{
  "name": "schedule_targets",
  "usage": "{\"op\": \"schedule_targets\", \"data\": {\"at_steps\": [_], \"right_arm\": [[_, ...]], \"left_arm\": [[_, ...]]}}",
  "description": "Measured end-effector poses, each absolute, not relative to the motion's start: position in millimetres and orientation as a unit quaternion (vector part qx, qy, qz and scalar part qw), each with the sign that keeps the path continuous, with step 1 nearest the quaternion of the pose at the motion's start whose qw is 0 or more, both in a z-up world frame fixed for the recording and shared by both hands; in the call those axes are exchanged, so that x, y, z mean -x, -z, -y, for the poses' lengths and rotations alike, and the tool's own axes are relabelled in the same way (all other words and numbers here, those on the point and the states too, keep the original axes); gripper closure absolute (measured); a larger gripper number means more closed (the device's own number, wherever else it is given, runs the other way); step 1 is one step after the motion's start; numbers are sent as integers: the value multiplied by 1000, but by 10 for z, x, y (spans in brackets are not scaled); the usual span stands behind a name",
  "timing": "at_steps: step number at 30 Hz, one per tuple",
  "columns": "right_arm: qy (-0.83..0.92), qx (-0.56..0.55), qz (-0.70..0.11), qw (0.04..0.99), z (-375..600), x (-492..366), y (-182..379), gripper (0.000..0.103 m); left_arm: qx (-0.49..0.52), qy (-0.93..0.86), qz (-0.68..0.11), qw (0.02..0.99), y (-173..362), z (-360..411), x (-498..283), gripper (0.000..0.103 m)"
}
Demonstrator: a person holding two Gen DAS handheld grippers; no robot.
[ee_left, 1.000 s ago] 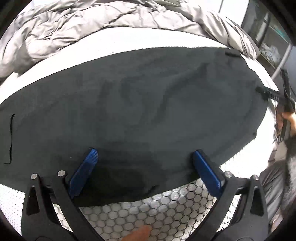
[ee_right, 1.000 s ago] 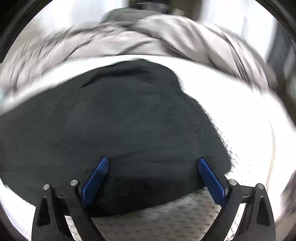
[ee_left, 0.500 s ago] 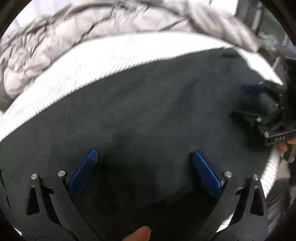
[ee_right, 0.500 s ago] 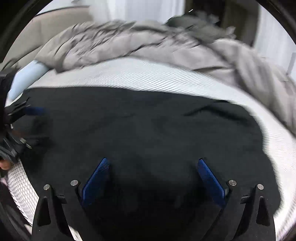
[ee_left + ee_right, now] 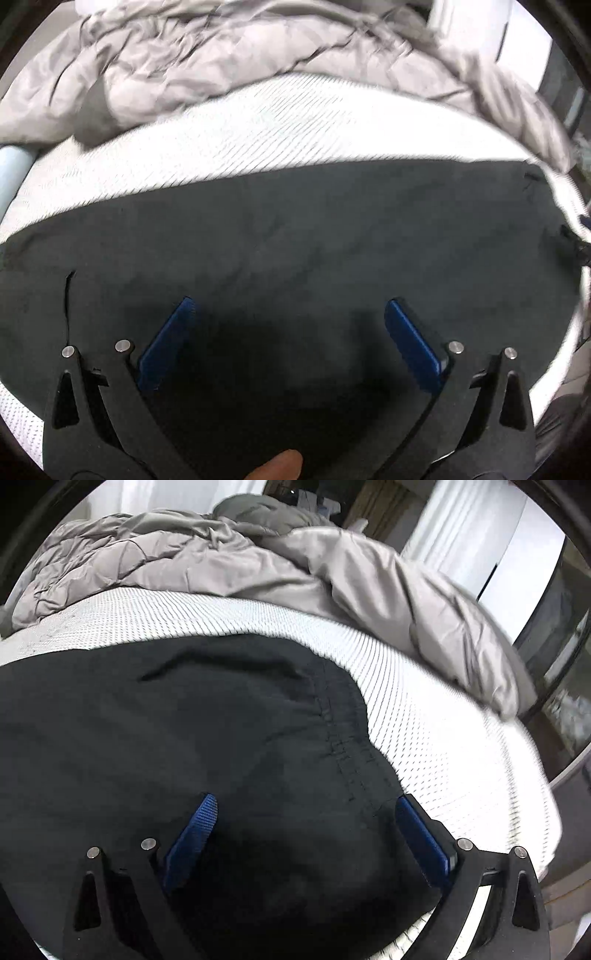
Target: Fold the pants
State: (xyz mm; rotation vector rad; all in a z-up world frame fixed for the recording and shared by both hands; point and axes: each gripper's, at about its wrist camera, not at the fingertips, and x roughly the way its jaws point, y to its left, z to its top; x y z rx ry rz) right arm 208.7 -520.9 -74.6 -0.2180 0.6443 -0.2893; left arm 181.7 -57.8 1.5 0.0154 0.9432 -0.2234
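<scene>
Black pants (image 5: 295,243) lie spread flat across the white mattress (image 5: 280,122). My left gripper (image 5: 288,306) hovers just above the near part of the cloth, blue pads wide apart and holding nothing. In the right wrist view the same pants (image 5: 184,731) show a stitched seam near their rounded right end. My right gripper (image 5: 306,805) is open over that end, its right pad at the cloth's edge, holding nothing.
A crumpled grey duvet (image 5: 229,55) is heaped along the far side of the bed, also in the right wrist view (image 5: 258,565). The white mattress (image 5: 461,738) ends at the right, with dark window frames beyond. A fingertip (image 5: 277,465) shows at the bottom.
Both grippers have swung over the pants and stayed open. The right gripper, seen at the left view's right side half a second ago, has left that view. The right view now faces the seamed end.
</scene>
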Motion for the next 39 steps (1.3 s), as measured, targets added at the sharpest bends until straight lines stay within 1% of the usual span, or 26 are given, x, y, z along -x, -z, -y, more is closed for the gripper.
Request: {"op": "schedule_targets", "data": {"at_steps": [3, 4, 6, 9, 11, 12, 13, 16, 20, 22, 23, 27, 30, 35, 37, 39], "right_arm": [[58, 84, -297, 949, 4855, -2113, 560, 4], [33, 76, -299, 951, 4756, -2059, 564, 4], [-16, 69, -319, 945, 4496, -2266, 570, 4], [-33, 111, -342, 933, 4134, -2548, 698, 4], [-36, 132, -362, 922, 4035, -2667, 820, 4], [-36, 149, -381, 912, 4024, -2738, 919, 4], [-34, 155, -384, 910, 4053, -2738, 942, 4], [0, 127, -378, 917, 4465, -2688, 894, 4], [168, 118, -370, 906, 5171, -2762, 885, 4], [161, 56, -372, 913, 5470, -2729, 879, 4], [154, 45, -371, 915, 5509, -2730, 855, 4], [164, 89, -327, 926, 5317, -2587, 624, 4], [128, 70, -313, 938, 5100, -2690, 482, 4], [30, 77, -329, 941, 4472, -3016, 513, 4], [-2, 90, -338, 937, 4330, -3125, 595, 4], [4, 126, -357, 925, 4266, -3171, 752, 4]], "left_arm": [[-15, 134, -444, 886, -129, 929, -1867, 1], [-21, 146, -447, 882, -126, 1058, -1917, 1], [-42, 171, -454, 873, -108, 1354, -2009, 1], [-57, 195, -473, 857, 20, 1715, -2078, 1], [-83, 186, -484, 851, 152, 1787, -2115, 1], [-98, 170, -487, 851, 242, 1744, -2172, 0], [-97, 165, -491, 850, 293, 1667, -2203, 0], [-54, 150, -497, 853, 338, 1288, -2318, 0], [-36, 81, -496, 864, 362, 828, -2386, 0], [-28, 64, -493, 868, 360, 667, -2404, 0], [-24, 58, -489, 870, 347, 646, -2387, 1], [1, 76, -454, 888, 109, 746, -2327, 1], [6, 101, -456, 884, 66, 1035, -2455, 1], [-41, 120, -488, 864, 260, 1479, -2609, 1], [-52, 120, -494, 860, 359, 1472, -2598, 0], [-39, 127, -491, 861, 369, 1310, -2552, 1]]}}
